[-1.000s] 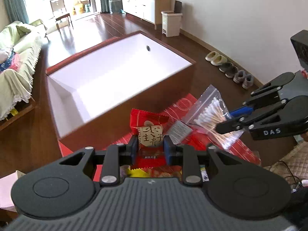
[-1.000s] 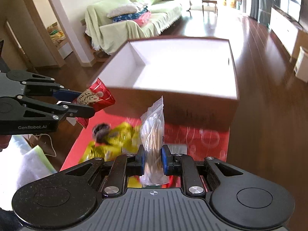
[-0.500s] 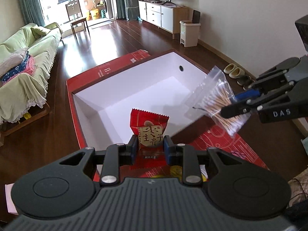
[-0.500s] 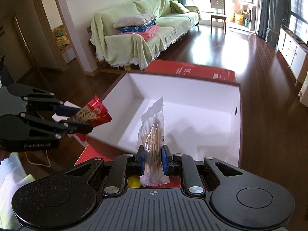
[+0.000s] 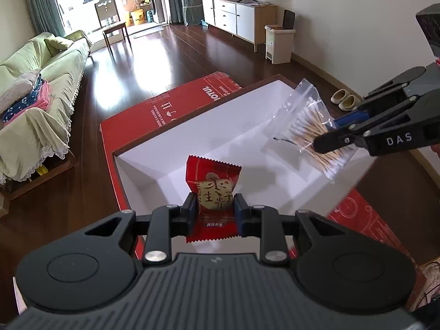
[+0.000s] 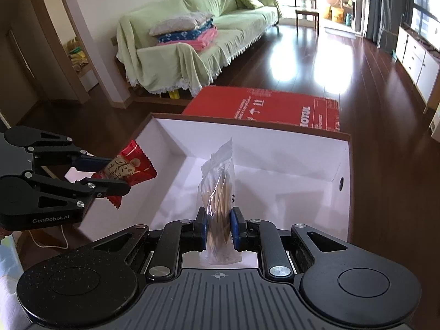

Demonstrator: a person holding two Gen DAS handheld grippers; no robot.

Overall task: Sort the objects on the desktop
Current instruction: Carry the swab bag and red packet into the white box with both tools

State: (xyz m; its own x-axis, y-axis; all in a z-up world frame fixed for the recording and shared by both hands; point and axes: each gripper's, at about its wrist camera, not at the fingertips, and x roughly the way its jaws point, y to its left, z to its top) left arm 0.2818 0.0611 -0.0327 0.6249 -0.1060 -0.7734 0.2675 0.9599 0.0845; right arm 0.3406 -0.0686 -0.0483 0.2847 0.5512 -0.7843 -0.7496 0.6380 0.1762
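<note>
My left gripper [image 5: 215, 206] is shut on a red snack packet [image 5: 213, 184] with a tan label, held upright over the near left part of the open white-lined box [image 5: 176, 148]. From the right wrist view the same packet [image 6: 129, 166] sticks out of the left gripper [image 6: 110, 174] above the box's left wall. My right gripper [image 6: 218, 227] is shut on a clear bag of cotton swabs [image 6: 218, 192], which stands over the box's white inside [image 6: 275, 170]. In the left wrist view that bag [image 5: 308, 129] hangs from the right gripper [image 5: 327, 133] over the box's right side.
The box sits on a red surface [image 5: 363, 220]; its red flap [image 5: 176, 107] lies open on the far side. Beyond is dark wood floor, a green-covered sofa [image 6: 192, 41], a chair [image 5: 112, 24], a white cabinet [image 5: 236, 16] and a bin [image 5: 279, 42].
Both grippers have travelled forward with their loads, from over the red surface with its scattered items to above the open box. The box's inside now fills the view below them.
</note>
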